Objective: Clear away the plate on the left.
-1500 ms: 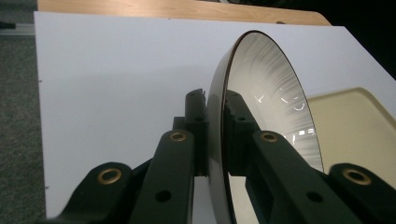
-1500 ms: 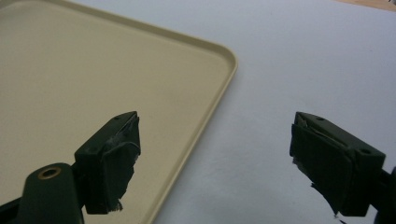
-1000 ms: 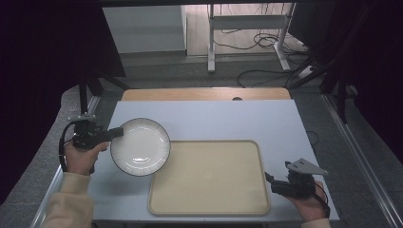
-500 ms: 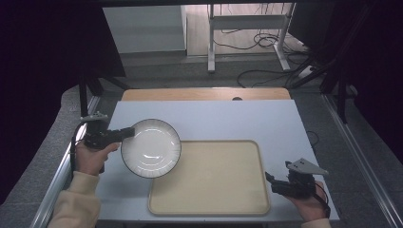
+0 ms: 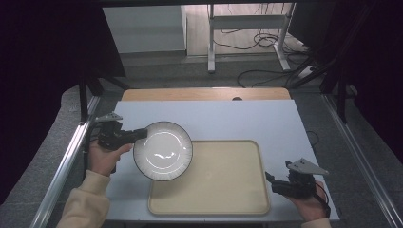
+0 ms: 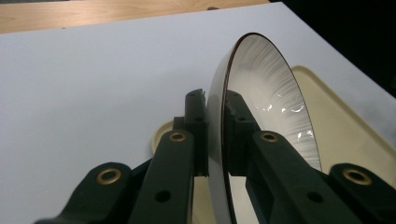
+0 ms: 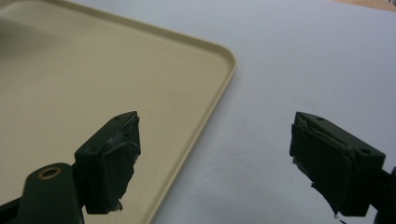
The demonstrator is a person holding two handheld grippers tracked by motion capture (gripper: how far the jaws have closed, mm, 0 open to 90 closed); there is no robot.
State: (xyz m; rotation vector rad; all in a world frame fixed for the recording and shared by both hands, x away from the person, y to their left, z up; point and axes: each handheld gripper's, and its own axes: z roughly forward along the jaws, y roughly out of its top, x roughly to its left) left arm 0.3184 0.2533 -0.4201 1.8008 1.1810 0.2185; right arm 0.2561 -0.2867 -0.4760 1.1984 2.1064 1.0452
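White table; left gripper clamps plate, right gripper gapes beside tray.

Open table behind tray; plate overhangs tray's left corner, blocking it; right half of tray unobstructed.

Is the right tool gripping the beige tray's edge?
No. The right tool has its jaws wide apart above the table, beside the tray, touching nothing.
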